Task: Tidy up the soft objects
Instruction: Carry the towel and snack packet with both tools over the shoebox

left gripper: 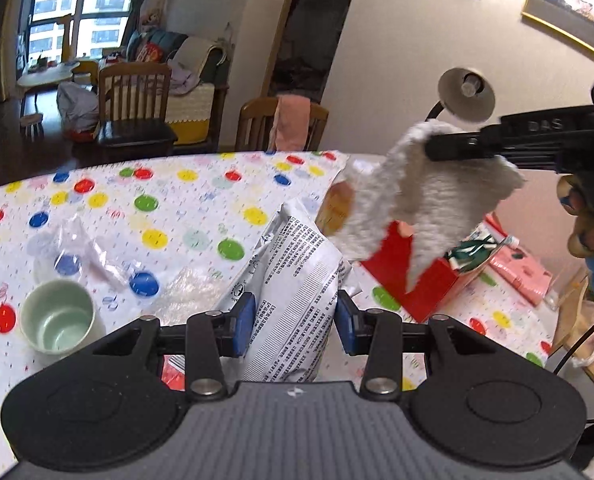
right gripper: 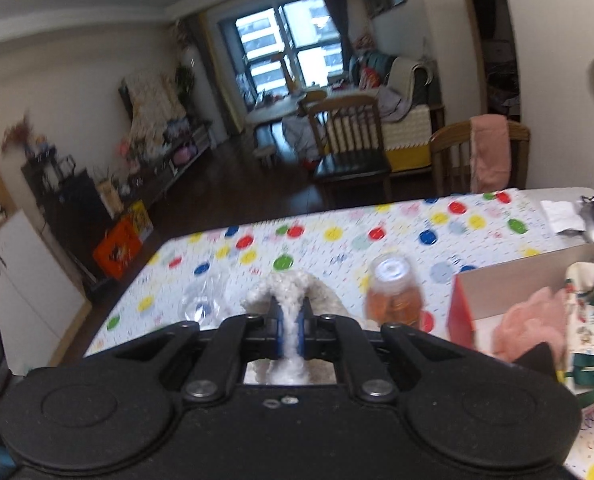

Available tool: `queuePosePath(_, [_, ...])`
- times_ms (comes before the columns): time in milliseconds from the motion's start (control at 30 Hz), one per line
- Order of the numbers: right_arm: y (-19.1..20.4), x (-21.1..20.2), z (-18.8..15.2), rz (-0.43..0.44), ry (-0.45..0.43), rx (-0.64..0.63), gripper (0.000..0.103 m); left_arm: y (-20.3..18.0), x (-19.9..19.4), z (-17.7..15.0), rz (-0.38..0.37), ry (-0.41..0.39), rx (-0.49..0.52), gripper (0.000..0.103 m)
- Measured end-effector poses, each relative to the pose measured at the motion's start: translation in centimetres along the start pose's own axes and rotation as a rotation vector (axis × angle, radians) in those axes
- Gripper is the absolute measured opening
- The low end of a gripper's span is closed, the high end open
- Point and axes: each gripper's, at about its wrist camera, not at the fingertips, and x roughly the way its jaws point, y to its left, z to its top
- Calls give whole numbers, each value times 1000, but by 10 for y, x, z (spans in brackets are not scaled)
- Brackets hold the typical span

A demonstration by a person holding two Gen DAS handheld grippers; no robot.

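Right jaws: pressed tight on a fluffy white cloth point(right gripper: 293, 308), the right gripper point(right gripper: 291, 330) pinching a fold of it between its blue pads.
Left jaws: spread apart, the left gripper point(left gripper: 295, 322) with a gap on either side of a printed white pouch point(left gripper: 297, 280) that stands between its pads point(left gripper: 244, 320); contact cannot be told.
White cloth: held off the table, hanging down from the right gripper's fingers, up and to the right of the left jaws, above the red box point(left gripper: 413, 280).
Red box: ahead and right of the left jaws, to the right of the right jaws; it holds a pink soft thing point(right gripper: 529, 328) and a patterned fabric with green ribbon point(right gripper: 593, 320).
Orange-filled bottle point(right gripper: 395, 292): just right of the right jaws, near the box wall.
Green cup point(left gripper: 57, 320): well left of the left jaws, on the dotted tablecloth point(left gripper: 157, 208).
Clear plastic wrap point(left gripper: 85, 256): crumpled beyond the cup.
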Motion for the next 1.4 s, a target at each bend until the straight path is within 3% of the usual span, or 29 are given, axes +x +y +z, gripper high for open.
queuePosePath(300, [-58, -59, 17, -98, -102, 50, 6, -48, 9, 34, -46, -16, 88, 41])
queuePosePath(700, [-146, -86, 21, -176, -143, 110, 6, -136, 60, 71, -96, -40, 202, 41])
queuePosePath(1067, [-222, -91, 18, -209, -77, 164, 6, -198, 138, 89, -111, 41, 221, 41])
queuePosePath(1400, [-273, -73, 13, -215, 18, 187, 6, -232, 212, 100, -71, 147, 195, 41])
